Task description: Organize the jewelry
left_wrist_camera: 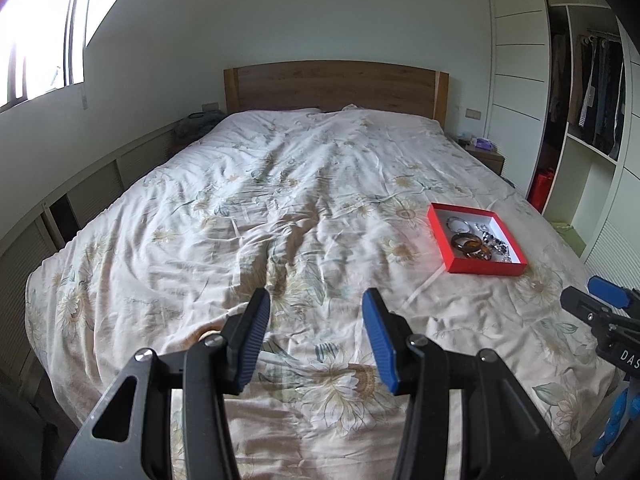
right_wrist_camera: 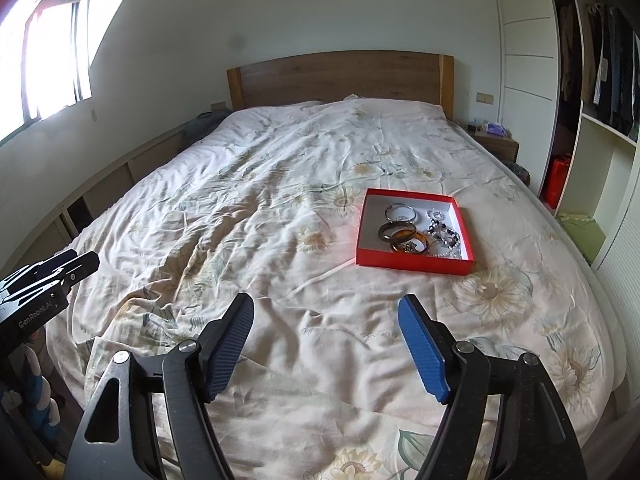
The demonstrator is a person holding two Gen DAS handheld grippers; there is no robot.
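1. Two grippers hover above the foot of the bed: my left gripper (left_wrist_camera: 316, 300) and right gripper (right_wrist_camera: 326, 308) both stand with jaws spread wide and nothing between them.
2. All the jewelry I can see lies in the red box (right_wrist_camera: 412, 264), which sits on the floral duvet (right_wrist_camera: 260, 208) ahead of the right gripper, slightly to its right, and far right of the left one.
3. Inside it are a silver bangle (right_wrist_camera: 400, 212), a dark bangle (right_wrist_camera: 394, 231), an amber bangle (right_wrist_camera: 410, 240) and a tangle of beaded pieces (right_wrist_camera: 444, 234).
4. I judge this fits either jewelry waiting to be sorted or pieces already gathered in; I cannot tell which.
5. Any reach would go forward from the right gripper.
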